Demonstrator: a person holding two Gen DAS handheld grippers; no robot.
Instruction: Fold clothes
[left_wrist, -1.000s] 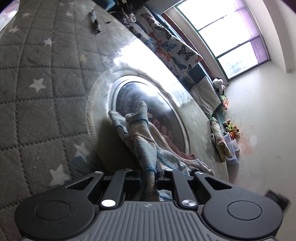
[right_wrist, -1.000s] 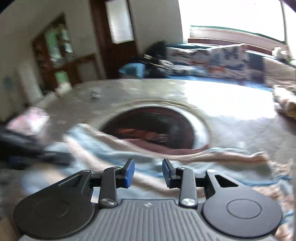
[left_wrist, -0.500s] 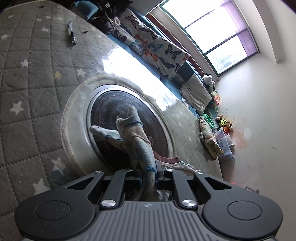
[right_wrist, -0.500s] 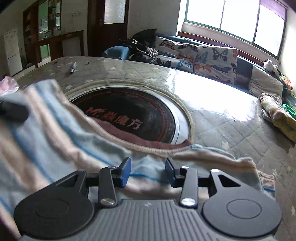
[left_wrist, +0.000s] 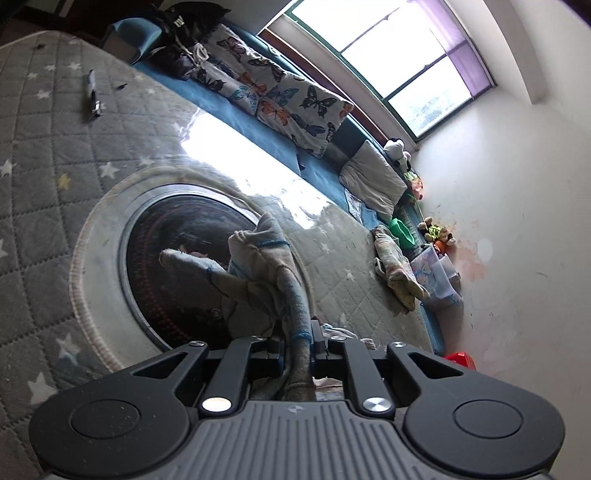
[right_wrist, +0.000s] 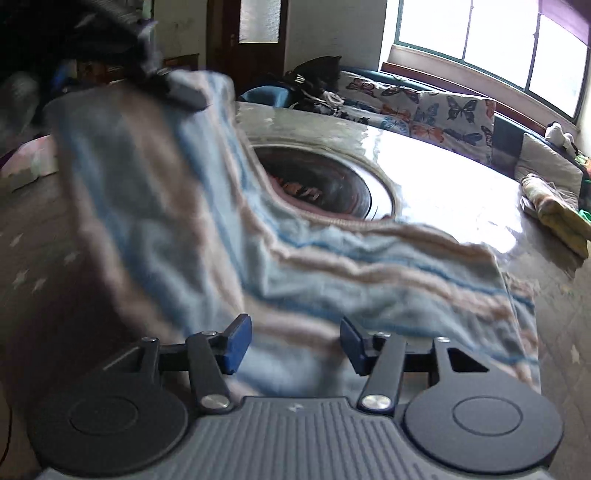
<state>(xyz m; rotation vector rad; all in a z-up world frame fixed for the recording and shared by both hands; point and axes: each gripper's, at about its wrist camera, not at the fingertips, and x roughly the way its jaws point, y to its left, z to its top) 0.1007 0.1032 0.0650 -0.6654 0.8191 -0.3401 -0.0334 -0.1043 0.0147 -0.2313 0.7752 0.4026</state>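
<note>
Left wrist view: the left claw (left_wrist: 297, 345) is clenched on a bunched edge of the striped garment (left_wrist: 266, 266), the fabric pinched tight between its fingers and running back under the tool. Against the picture a second ago the round dark inset (left_wrist: 177, 258) of the table (left_wrist: 55, 166) sits farther off and more of the room shows — the claw has risen, and the cloth now rises from the grip as a twisted rope with a loose flap splaying above the inset. By my judgement this is a lift to carry one edge up and over, part of making a fold.

Right wrist view: the same garment (right_wrist: 229, 236) hangs as a broad sheet from the upper left, where the left claw's dark shape grips it, and slopes down to the right onto the table (right_wrist: 461, 177); half a second ago it lay much lower and flatter. The right claw (right_wrist: 295, 345) is released — its blue-padded fingers (right_wrist: 236, 343) stand wider apart than before, grasping nothing, with the garment's near edge just beyond them; whether they brush the cloth I cannot tell. A second cloth bundle (right_wrist: 554, 210) lies at the table's far right.
</note>
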